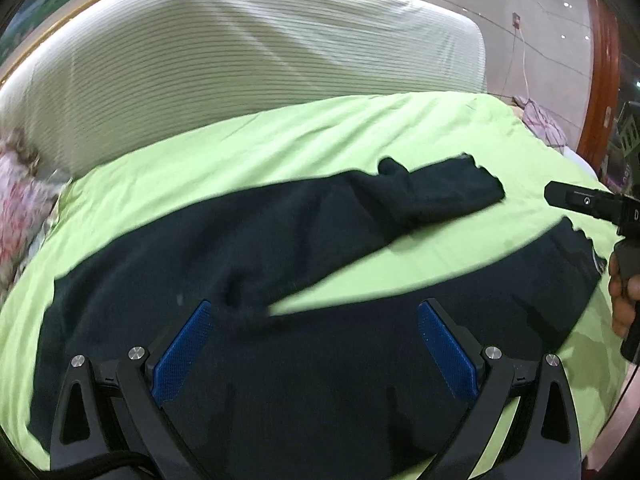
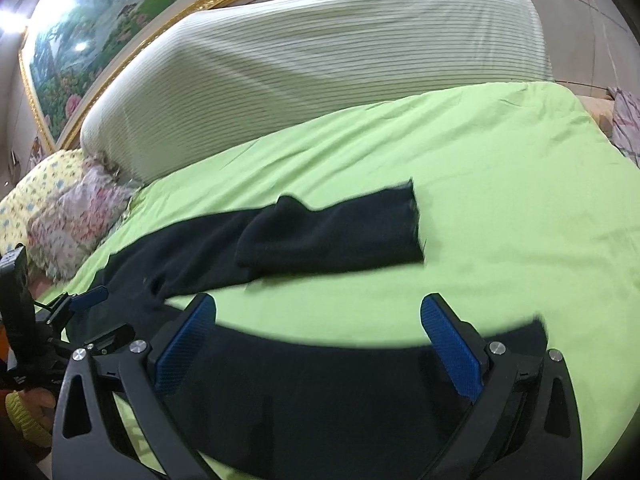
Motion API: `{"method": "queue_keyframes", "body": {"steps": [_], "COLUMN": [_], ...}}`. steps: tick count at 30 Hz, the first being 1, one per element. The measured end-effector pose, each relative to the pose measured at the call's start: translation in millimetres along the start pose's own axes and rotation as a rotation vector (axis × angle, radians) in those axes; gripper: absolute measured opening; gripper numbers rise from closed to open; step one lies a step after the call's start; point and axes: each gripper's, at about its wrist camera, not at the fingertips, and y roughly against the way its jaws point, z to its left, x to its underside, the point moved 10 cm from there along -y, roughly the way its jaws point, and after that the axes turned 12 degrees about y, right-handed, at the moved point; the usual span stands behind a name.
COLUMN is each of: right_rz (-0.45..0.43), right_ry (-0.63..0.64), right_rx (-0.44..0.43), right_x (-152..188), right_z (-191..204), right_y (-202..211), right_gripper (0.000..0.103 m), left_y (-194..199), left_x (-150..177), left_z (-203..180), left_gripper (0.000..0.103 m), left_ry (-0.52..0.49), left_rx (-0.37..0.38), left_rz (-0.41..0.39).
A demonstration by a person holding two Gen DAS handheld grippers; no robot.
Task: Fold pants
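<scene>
Where the floral quilt [image 2: 76,220] bunches at my far left, the bed begins: a wide mattress under a lime-green cotton sheet [image 2: 500,184], lightly creased, with a tall cream ribbed-fabric headboard [image 2: 320,52] standing behind it. Above that hangs a gold-framed landscape painting [image 2: 80,40], and farther right come pale glossy wall tiles [image 1: 520,20], a white cord [image 1: 524,60] dangling from a wall socket, a reddish wooden door frame [image 1: 604,80], and another crumpled floral cloth [image 1: 540,120] at the bed's right edge.

Spread across the sheet lie the dark navy knit pants [image 1: 248,264], waist end toward my left and both legs running to the right. The far leg is partly doubled over on itself, its frayed cuff resting flat on the green; the near leg stretches along the front edge of the bed, with a wedge of sheet showing between the two. Motion blur softens the fabric edges.

My left gripper [image 1: 316,348], black with blue ribbed pads [image 1: 180,356], is spread wide above the seat of the pants, pinching nothing; I cannot tell whether the tips touch the cloth. My right gripper [image 2: 320,344] is likewise spread wide over the near leg, empty, and my hand [image 1: 624,296] wraps its handle.
</scene>
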Motion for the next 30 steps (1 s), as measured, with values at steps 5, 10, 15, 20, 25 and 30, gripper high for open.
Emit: {"method": "queue_keyframes", "body": {"steps": [5,10,15,20,25,30], "right_rz": [0.071,0.156,0.274,0.391,0.322,0.213], "right_ry": [-0.023,-0.035,0.007,0.023,0.033,0.066], "right_rx": [0.004,0.005,0.039,-0.013,-0.027,0.027], "right_x": [-25.1,-40.7,-39.1,-18.9,-33.0,-56.8], "right_z": [-26.6,-54.4,-74.9,-77.1,-88.4,-113.2], "right_y": [-32.2,-73.4,-117.2,-147.7,-121.4,-70.7], "right_gripper": [0.102,0.100,0.091,0.060,0.009,0.008], "left_y": [-29.1,-68.1,-109.7,-155.4,-189.0,-206.9], "left_x": [-35.9,-64.8,-88.0,-106.7,-125.5,-127.1], "left_z": [6.1,9.2,2.2,-3.3,-13.9,-37.4], "left_gripper": [0.102,0.102,0.102,0.100,0.100,0.100], "left_ry": [-0.038,-0.097,-0.174,-0.214,-0.244,-0.354], "left_rx": [0.007,0.015,0.074,0.110,0.142,0.203], "left_rz": [0.033,0.082,0.127,0.196,0.244,0.275]}}
